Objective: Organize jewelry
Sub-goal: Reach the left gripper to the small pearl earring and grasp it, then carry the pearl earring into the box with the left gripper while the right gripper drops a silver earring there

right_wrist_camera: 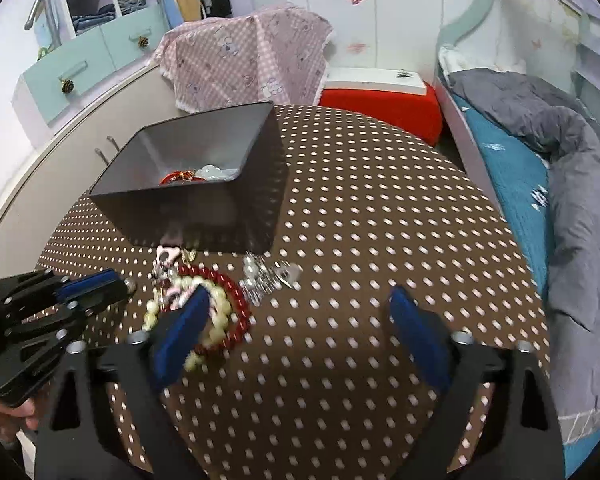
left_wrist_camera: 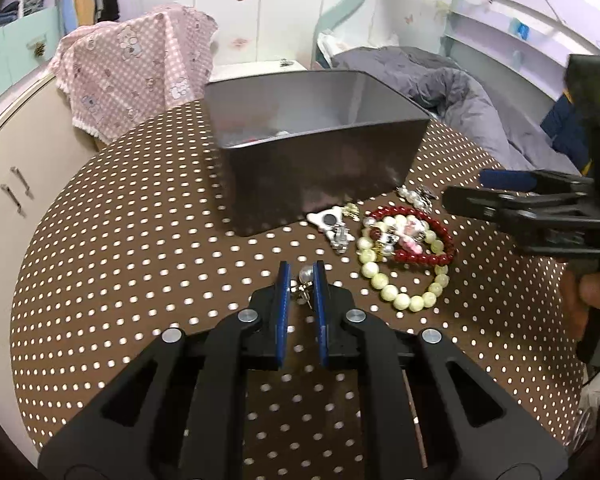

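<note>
Left gripper [left_wrist_camera: 302, 276] clenched on pearl earring [left_wrist_camera: 305, 276], frame centre. We carry it level to grey box [left_wrist_camera: 320, 168], upper centre, unclench inside. Right gripper [right_wrist_camera: 300, 308] spread wide, holding nothing.

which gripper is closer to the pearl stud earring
Left. The left gripper has its jaws shut on the pearl stud earring. The right gripper, jaws wide open, hovers off to the side over the beaded bracelets.

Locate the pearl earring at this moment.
The pearl earring sits between the left gripper jaws in the left wrist view, left of the cream bracelet, nearer than the grey box.
</note>
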A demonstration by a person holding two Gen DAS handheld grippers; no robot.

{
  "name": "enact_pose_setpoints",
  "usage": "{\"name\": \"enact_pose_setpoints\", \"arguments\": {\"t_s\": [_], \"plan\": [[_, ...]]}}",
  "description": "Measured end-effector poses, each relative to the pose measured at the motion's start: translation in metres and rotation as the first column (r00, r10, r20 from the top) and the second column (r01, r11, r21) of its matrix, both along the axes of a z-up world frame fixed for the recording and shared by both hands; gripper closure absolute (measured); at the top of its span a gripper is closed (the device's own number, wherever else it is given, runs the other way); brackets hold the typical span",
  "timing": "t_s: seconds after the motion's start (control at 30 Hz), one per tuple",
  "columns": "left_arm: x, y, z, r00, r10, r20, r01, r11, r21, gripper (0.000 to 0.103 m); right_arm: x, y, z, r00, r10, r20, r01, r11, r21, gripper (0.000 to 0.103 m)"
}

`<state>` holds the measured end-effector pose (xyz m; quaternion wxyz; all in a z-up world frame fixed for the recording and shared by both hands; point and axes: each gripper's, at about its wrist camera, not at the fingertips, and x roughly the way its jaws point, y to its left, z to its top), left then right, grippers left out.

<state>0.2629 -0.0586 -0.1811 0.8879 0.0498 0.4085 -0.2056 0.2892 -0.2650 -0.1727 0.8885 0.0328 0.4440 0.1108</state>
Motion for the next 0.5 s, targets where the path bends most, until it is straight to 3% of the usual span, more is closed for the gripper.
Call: {"name": "enact_pose_setpoints", "arguments": {"t_s": [0.07,0.17,0.3,0.43,0.5], "plan": [[0.000,0.002,0.000,1.000,0.012,0.003,-0.012,1.000,-0.008,0.091,0.008,0.006,-0.002,1.000,0.017,-0.003,-0.017,1.000,-0.007,0.046],[0.001,0.006,0.001,1.000,0.028,0.004,-0.028,0.999,-0.018,0.091,0.014,0.017,-0.002,0.998,0.057,0.005,-0.057,0.998,-0.010,0.057],[0.005,0.009,-0.004,0.999,0.039,-0.008,-0.039,0.999,-0.030,0.091,0.017,0.029,-0.014,0.996,0.093,-0.008,-0.094,0.991,-0.098,0.070],[0.007,0.010,-0.003,0.999,0.039,-0.008,-0.039,0.998,-0.043,0.091,0.012,0.022,-0.013,0.996,0.090,-0.006,-0.090,0.988,-0.126,0.092],[0.007,0.010,-0.002,0.999,0.041,-0.007,-0.041,0.998,-0.048,0.091,0.007,0.011,-0.011,0.998,0.070,-0.004,-0.070,0.993,-0.095,0.094]]}}
